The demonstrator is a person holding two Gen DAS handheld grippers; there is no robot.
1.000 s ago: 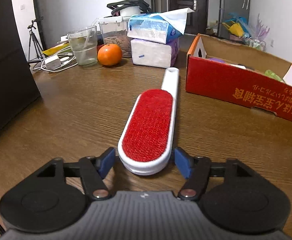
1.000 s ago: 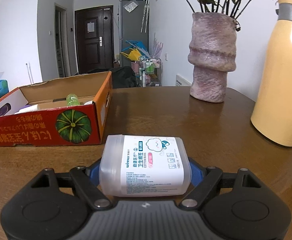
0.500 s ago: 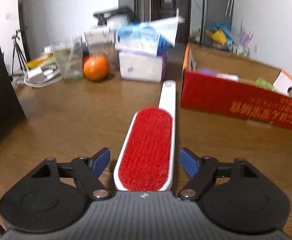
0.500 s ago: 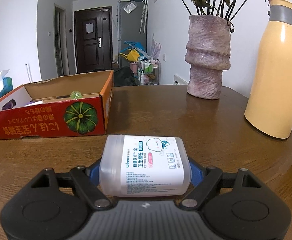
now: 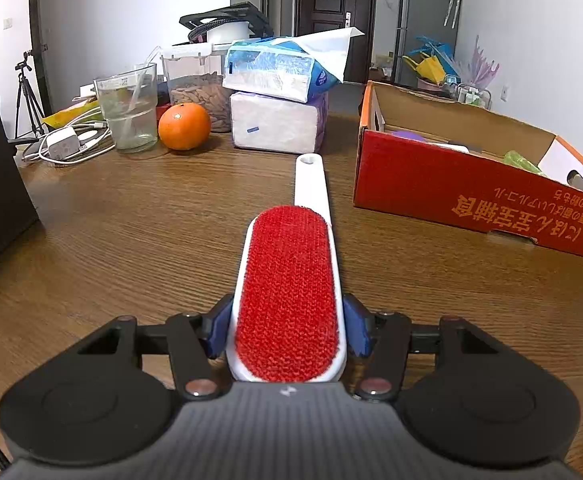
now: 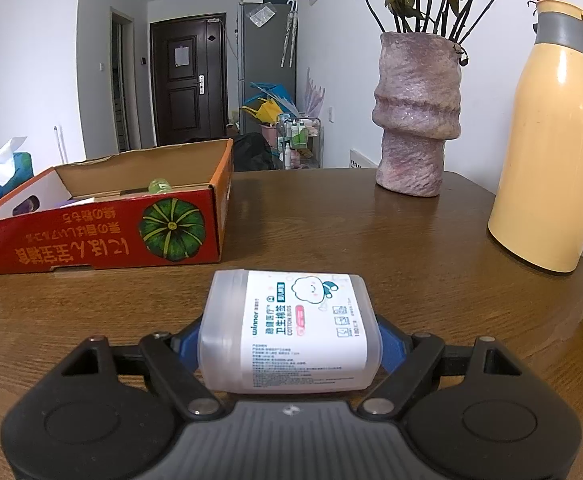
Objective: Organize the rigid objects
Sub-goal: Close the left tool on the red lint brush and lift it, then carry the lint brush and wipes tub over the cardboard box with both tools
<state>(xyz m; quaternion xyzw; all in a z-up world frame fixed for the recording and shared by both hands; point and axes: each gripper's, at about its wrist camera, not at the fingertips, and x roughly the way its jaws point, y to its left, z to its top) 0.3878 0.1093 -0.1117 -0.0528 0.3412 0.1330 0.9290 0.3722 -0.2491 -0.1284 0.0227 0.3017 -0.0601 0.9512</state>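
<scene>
Left wrist view, left to right:
- Charger and white cables (image 5: pixel 65 145), far left of the wooden table (image 5: pixel 131 232).
- Clear glass (image 5: pixel 128 111) with liquid, beside an orange (image 5: pixel 184 126); just behind the orange, a clear container of brown contents (image 5: pixel 195 84).
- Two tissue packs (image 5: pixel 279 100), stacked, the upper one with a sheet pulled out.
- Lint brush (image 5: pixel 291 284), white body, red pad facing up, handle pointing away toward the tissue packs. Left gripper (image 5: pixel 287 332) clamps it, blue pads pressed against both sides of the head.
- Red cardboard box (image 5: pixel 471 188), open-topped, on the table to the right of the brush; several small items inside, not identifiable.

Right wrist view, left to right:
- The same box (image 6: pixel 91 236), pumpkin print on its near wall.
- Cotton swab container (image 6: pixel 291 328), translucent, labelled, lying on its side. Right gripper (image 6: pixel 291 340) grips it by both ends, near the table edge.
- Pink vase (image 6: pixel 415 120) with dried roses, upright.
- Cream thermos (image 6: pixel 551 140), upright, far right.
</scene>
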